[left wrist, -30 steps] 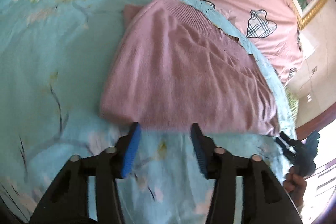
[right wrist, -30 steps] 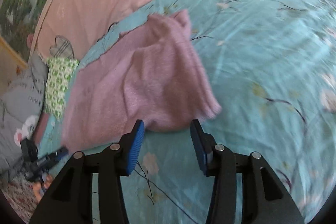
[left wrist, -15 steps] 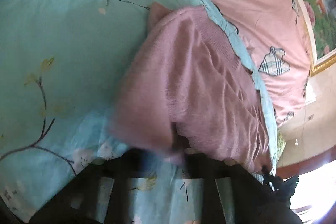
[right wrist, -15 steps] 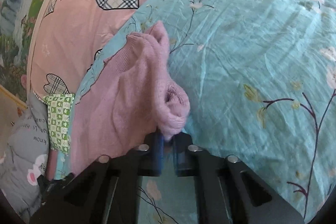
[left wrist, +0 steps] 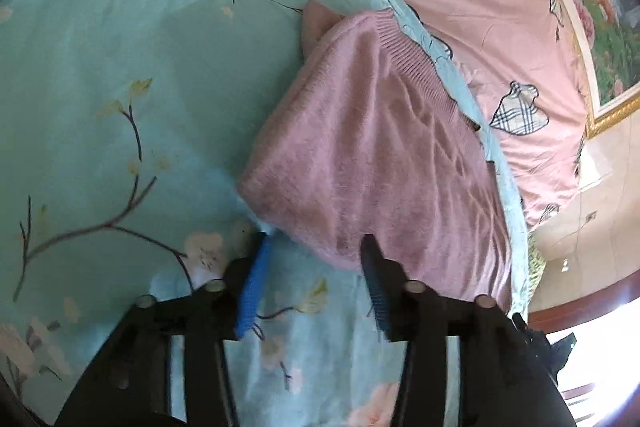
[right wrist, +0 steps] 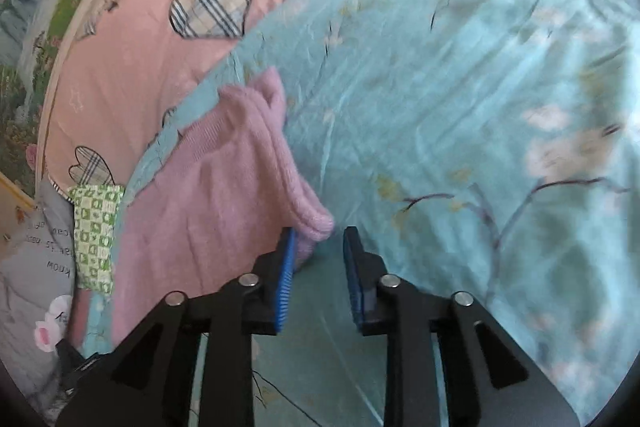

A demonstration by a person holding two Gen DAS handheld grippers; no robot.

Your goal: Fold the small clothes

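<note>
Left tool (left wrist: 314, 247) and right tool (right wrist: 318, 239) both opening, apparently off the pink sweater (left wrist: 372, 155) on teal floral bedspread (left wrist: 120, 87).

We get soft daylight in both views, no hard shadows. In the left wrist view the lower right corner is totally blown out white, so that's where the light comes in. The pink sweater (left wrist: 372, 147) looks fairly sharp up top, but its near edge smears, and the left gripper (left wrist: 314, 247) fingers are blurry too. The right wrist view is softer overall: the teal bedsheet (right wrist: 460, 87) at right is streaked with motion blur, branch prints smudged. Heavy fisheye bending and dark vignette in all corners of both views. Colours look a bit washed out.
</note>
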